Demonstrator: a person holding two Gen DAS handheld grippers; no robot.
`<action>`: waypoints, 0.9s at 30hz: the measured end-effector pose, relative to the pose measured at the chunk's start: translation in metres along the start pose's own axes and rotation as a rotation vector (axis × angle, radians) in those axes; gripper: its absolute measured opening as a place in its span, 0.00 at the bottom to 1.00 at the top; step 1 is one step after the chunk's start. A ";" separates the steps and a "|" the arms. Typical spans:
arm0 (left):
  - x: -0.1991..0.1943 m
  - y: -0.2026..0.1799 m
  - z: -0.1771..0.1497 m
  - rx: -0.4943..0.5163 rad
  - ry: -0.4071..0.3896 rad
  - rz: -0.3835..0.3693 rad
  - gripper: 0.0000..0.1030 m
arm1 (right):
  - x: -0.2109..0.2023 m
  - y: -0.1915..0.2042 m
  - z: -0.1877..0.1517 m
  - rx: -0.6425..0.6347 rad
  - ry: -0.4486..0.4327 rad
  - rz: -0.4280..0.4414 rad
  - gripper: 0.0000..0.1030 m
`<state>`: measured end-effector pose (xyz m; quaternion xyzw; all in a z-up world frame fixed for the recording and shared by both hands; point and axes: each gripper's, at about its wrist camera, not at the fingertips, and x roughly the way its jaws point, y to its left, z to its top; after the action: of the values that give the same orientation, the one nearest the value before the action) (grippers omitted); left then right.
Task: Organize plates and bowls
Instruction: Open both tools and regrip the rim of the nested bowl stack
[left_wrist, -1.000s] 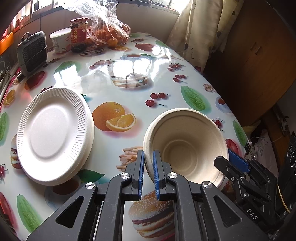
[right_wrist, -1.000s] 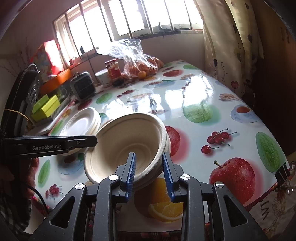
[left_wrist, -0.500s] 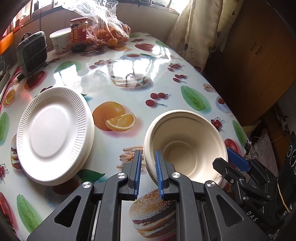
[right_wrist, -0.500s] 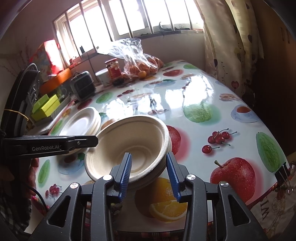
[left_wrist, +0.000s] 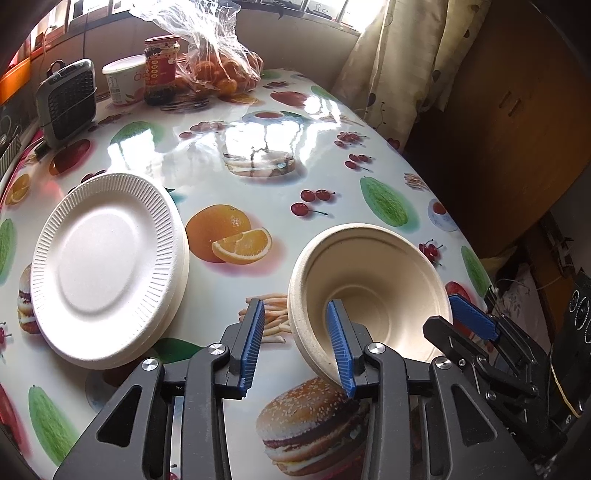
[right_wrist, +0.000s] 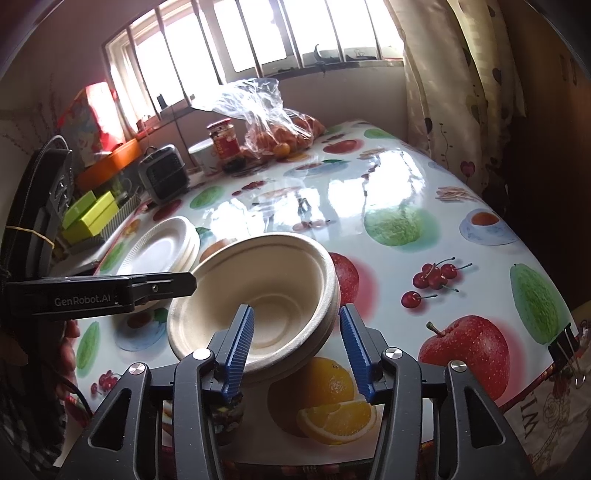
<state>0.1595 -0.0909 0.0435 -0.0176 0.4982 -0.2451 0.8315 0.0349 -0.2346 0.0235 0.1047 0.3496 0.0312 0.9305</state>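
The table (left_wrist: 258, 155) has a shiny cloth printed with fruit and burgers. On its left part lies one stack of white plates (left_wrist: 107, 266); at least two rims show, but the exact number I cannot tell. To the right of it, at the near edge, sits one stack of beige bowls (left_wrist: 369, 288), at least two nested.

The left gripper (left_wrist: 295, 343) is opening: its jaws stand on both sides of the left rim of the bowls, and the pads do not press it. The right gripper (right_wrist: 295, 347) is opening too, its jaws apart around the near right rim, without pressing.

At the far end stand one jar (left_wrist: 160, 70), one white tub (left_wrist: 123, 83), one bag of oranges (left_wrist: 218, 62) and one small grey fan (left_wrist: 68, 101).
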 end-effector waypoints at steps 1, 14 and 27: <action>0.000 0.001 0.000 -0.002 -0.001 -0.001 0.36 | 0.000 0.000 0.001 0.003 0.000 -0.002 0.48; 0.000 0.009 -0.010 -0.041 -0.038 0.047 0.39 | 0.007 -0.014 0.008 0.054 0.004 0.009 0.51; 0.000 0.011 -0.014 -0.088 -0.051 0.022 0.39 | 0.021 -0.023 0.009 0.083 0.041 0.057 0.51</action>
<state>0.1519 -0.0780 0.0332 -0.0550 0.4872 -0.2135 0.8450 0.0566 -0.2559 0.0119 0.1526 0.3663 0.0454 0.9168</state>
